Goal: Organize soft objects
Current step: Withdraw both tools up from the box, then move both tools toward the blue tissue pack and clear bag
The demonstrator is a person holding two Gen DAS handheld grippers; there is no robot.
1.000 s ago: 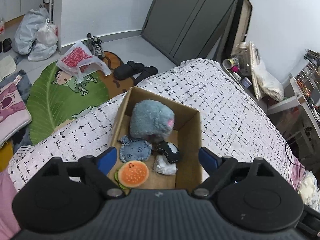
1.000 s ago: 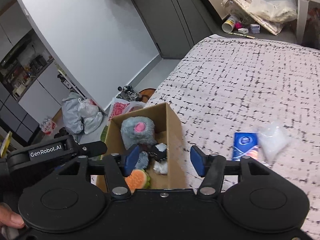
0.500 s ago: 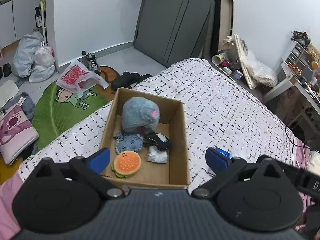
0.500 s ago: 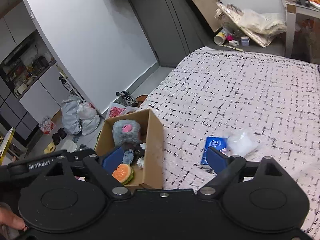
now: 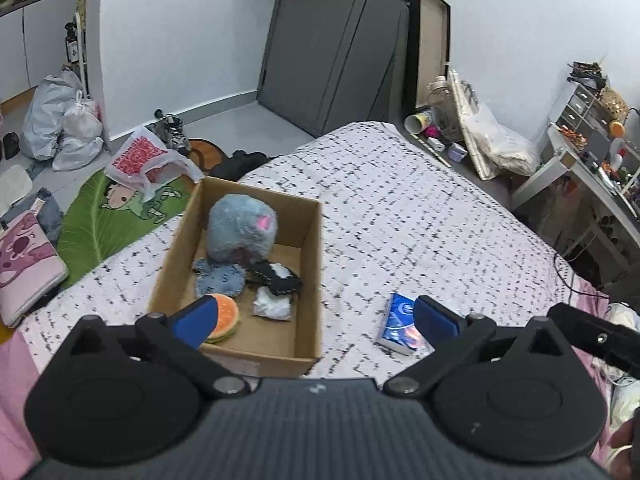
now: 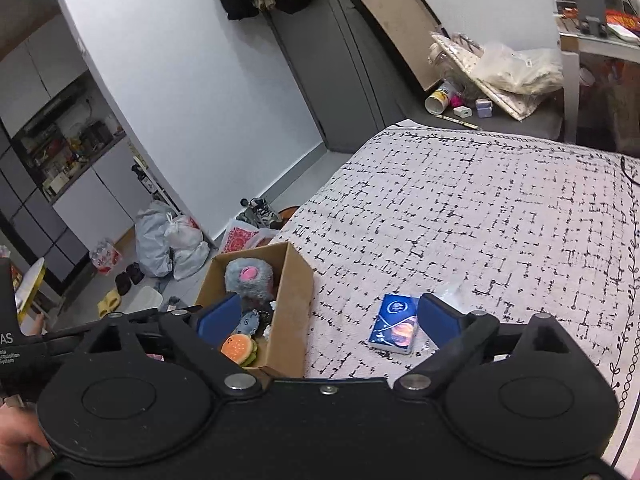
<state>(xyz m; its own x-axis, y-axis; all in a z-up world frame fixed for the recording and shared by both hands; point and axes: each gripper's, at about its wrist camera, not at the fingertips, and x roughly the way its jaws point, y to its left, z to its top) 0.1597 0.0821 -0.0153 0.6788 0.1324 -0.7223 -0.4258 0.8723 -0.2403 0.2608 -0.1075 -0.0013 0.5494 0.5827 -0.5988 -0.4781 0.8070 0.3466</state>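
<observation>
The left hand-held gripper has its jaws spread wide with nothing between them, hanging above the near end of the cardboard box. The right hand-held gripper is empty too; its jaws are opening, and they frame the box edge and the bed beyond.

Inside the box lie a fluffy grey plush, a blue fabric toy, a black-and-white soft toy, a white crumpled piece and a burger-shaped cushion. Just beside the box, on the patterned bed cover, a blue tissue pack lies flat, with a clear plastic bag near it, partly hidden by a finger.

Judging by this, most soft things are already boxed and both hands are free between picks. The next move likely calls for the right hand-held gripper to drop over the tissue pack, straddle its narrow sides, and close gently.
</observation>
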